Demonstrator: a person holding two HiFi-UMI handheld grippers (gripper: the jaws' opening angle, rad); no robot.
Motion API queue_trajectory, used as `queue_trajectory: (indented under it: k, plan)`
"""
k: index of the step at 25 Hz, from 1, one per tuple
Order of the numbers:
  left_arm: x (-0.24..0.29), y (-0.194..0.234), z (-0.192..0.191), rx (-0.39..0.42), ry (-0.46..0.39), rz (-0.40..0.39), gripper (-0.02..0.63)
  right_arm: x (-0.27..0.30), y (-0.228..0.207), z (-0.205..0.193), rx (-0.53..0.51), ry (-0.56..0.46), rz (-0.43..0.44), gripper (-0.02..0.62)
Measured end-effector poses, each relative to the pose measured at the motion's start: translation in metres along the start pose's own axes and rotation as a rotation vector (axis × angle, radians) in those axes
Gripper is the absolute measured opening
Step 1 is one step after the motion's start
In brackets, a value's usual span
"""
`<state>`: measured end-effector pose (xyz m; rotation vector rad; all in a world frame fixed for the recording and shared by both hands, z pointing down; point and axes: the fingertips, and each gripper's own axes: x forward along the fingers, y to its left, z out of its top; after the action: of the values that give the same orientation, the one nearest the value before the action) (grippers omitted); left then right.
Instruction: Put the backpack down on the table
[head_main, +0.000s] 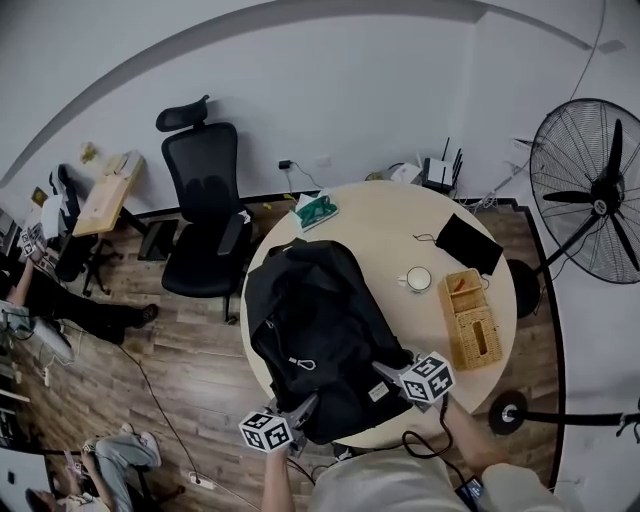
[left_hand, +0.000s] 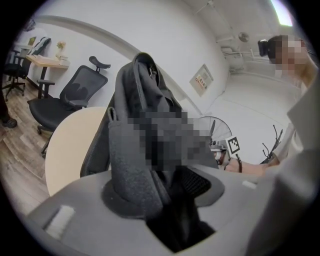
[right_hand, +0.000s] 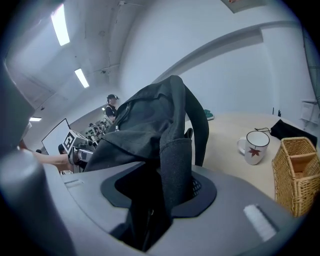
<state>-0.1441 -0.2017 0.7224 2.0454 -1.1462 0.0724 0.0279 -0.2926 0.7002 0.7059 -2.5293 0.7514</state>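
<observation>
A black backpack (head_main: 315, 335) rests on the near-left part of a round table (head_main: 400, 225), its near end at the table's near edge. The left gripper (head_main: 298, 410) is clamped on a padded strap (left_hand: 131, 175) at that end. The right gripper (head_main: 386, 372), just beside it, is clamped on a second strap (right_hand: 176, 170). A mug (head_main: 418, 279) sits near the table's centre, with a wicker basket (head_main: 472, 318) by the right edge.

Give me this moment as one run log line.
backpack: over table | left hand-held gripper: shut on backpack | right hand-held gripper: shut on backpack
</observation>
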Motion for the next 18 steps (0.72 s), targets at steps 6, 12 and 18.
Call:
queue_trajectory:
  k: [6, 12, 18]
  plan:
    - [0.012, 0.012, -0.009, -0.031, 0.033, 0.023, 0.270, 0.013, -0.014, -0.013, 0.036, 0.038, 0.001, 0.159]
    - [0.020, 0.025, -0.006, -0.048, 0.049, 0.031, 0.272, 0.022, -0.023, -0.011, 0.042, 0.044, -0.001, 0.160]
    - [0.021, 0.036, -0.009, -0.059, 0.049, 0.045, 0.275, 0.028, -0.024, -0.011, 0.037, 0.045, -0.001, 0.161]
